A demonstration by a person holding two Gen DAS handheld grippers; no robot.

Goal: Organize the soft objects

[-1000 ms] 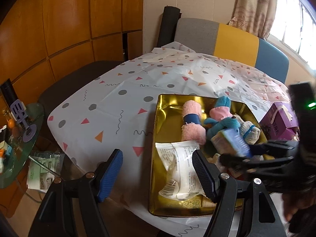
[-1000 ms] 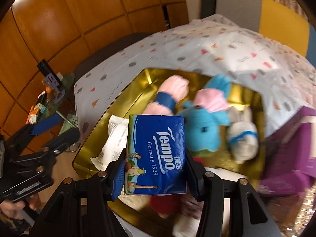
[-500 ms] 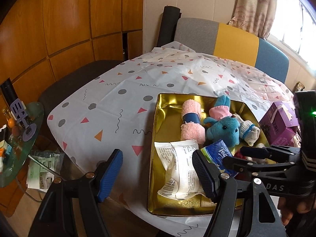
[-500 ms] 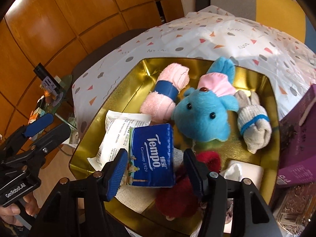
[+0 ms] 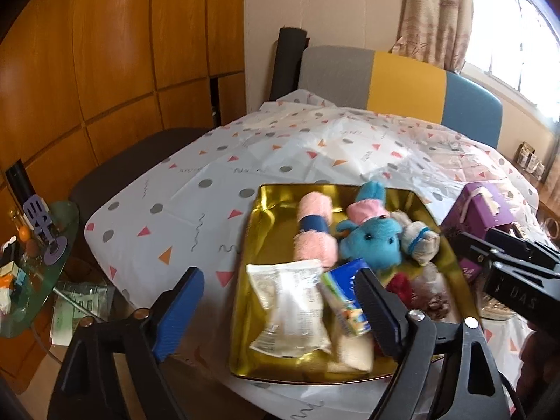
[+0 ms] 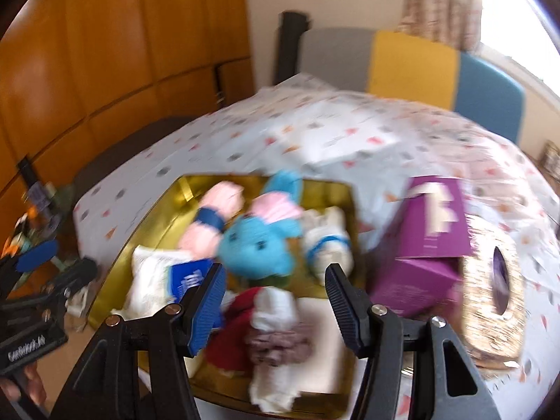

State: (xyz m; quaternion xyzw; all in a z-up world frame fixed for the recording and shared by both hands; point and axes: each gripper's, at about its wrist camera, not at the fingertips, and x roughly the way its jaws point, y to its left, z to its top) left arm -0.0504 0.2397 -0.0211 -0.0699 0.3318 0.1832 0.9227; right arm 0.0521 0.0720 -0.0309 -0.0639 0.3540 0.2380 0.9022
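Left wrist: left hand-held gripper (image 5: 278,309) jaws just opening, wide, empty, over near edge of gold tray (image 5: 257,231) on table (image 5: 182,206). Tissue pack (image 5: 344,295) in tray, touching white packet (image 5: 292,311).
Right wrist: right hand-held gripper (image 6: 274,306) open, empty, above tray; view blurred.
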